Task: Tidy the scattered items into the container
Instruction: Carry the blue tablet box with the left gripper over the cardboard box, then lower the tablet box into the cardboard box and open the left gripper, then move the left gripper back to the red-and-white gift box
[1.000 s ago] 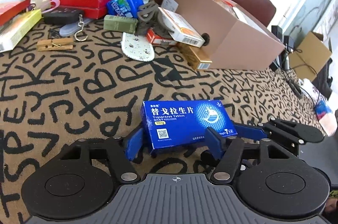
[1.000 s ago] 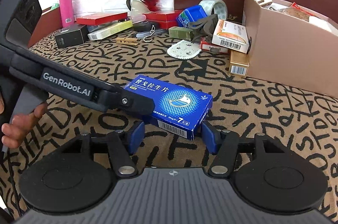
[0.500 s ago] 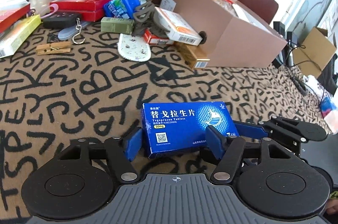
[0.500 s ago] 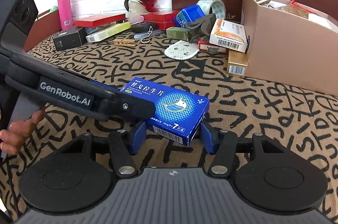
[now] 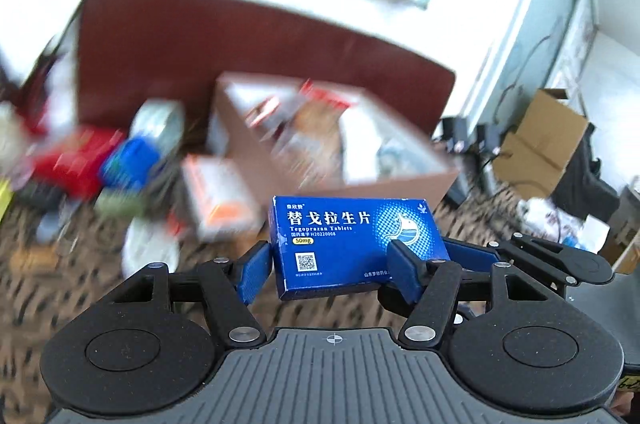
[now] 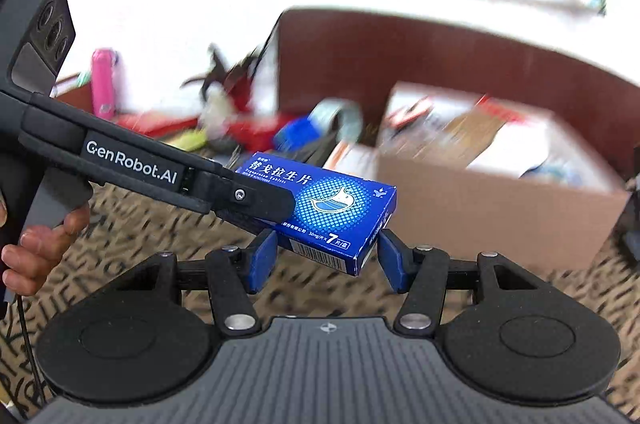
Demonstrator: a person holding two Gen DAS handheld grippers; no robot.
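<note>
I have the blue tablet box (image 5: pixel 352 244) pinched from both sides: my left gripper (image 5: pixel 328 266) clamps its short ends, and my right gripper (image 6: pixel 326 256) closes on the near corner, its right pad touching the end and its left pad under the barcode edge. The box hangs in the air, tilted, short of the open cardboard container (image 6: pixel 500 192), which sits ahead, already crowded with packets. Beside the container lie a white-and-orange carton (image 5: pixel 216 196), a tape roll (image 6: pixel 340 116), a pink bottle (image 6: pixel 102 82) and blurred red and blue packs. The left tool's black arm (image 6: pixel 132 166) crosses my right view. A second ago the box rested on the patterned cloth (image 6: pixel 132 220); now it is lifted and the background smears.
</note>
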